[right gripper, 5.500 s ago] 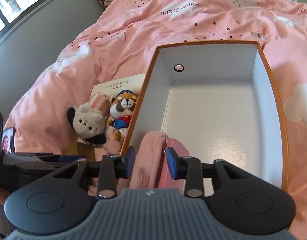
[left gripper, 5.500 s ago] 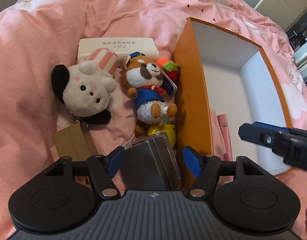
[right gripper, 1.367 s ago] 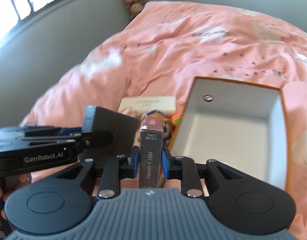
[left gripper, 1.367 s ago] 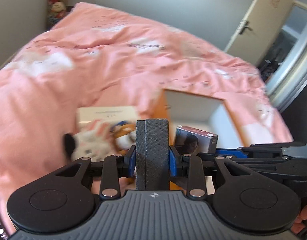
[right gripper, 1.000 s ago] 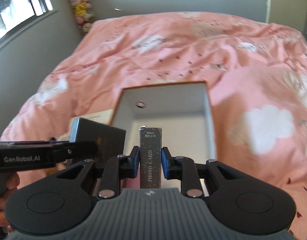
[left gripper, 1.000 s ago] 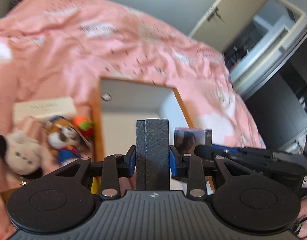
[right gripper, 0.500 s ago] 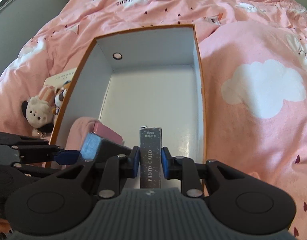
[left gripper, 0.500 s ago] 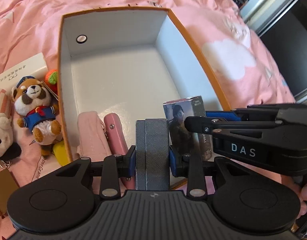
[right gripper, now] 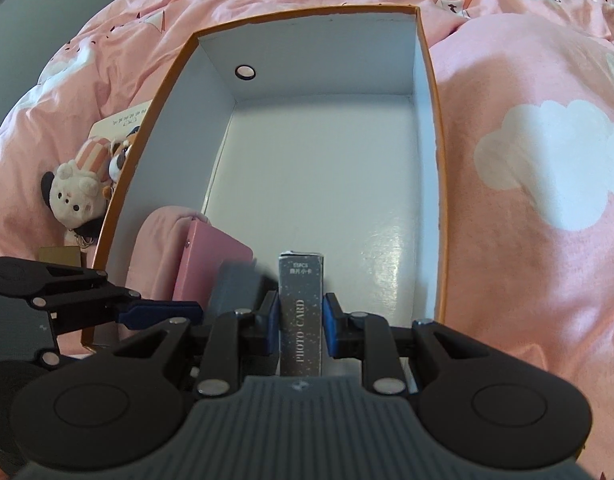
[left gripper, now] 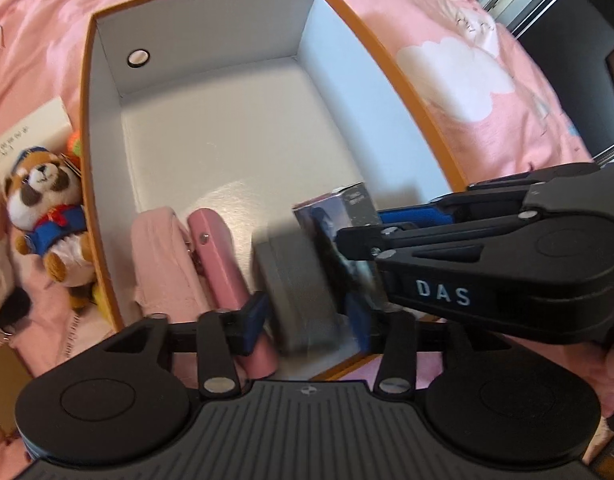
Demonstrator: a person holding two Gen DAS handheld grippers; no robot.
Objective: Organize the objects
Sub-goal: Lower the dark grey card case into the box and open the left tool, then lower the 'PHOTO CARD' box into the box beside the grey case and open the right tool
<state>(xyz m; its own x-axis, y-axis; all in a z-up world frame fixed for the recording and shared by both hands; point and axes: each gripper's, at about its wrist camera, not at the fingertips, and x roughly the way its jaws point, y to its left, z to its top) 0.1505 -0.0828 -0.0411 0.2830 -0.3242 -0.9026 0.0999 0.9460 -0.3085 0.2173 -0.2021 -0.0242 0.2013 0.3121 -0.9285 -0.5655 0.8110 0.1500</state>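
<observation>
Both grippers sit over the near end of the orange box (right gripper: 429, 64), which lies on a pink duvet (right gripper: 539, 120) and is white inside. Right gripper (right gripper: 300, 322): blue pads clamped on a dark box printed "PHOTO CARD" (right gripper: 301, 312), held upright, its narrow face toward the right wrist camera, just above or on the box floor; contact with the floor cannot be told. Left gripper (left gripper: 307, 314): pads spread apart, with a grey box (left gripper: 299, 292) between them; the grey box is motion-blurred and a gap shows on its right side, so the grip reads as released. In the left wrist view the grey box stands just left of the photo card box (left gripper: 339, 216), and the two appear to touch. Left of the grey box, against the near-left wall, a pink case (left gripper: 223, 264) and a folded pink cloth (left gripper: 163, 260) lie side by side. Rest of the box floor is bare. Outside the left wall on the duvet: a red panda plush (left gripper: 47, 208), a white dog plush (right gripper: 77, 196), a cream flat box (left gripper: 23, 136) with printed text.
</observation>
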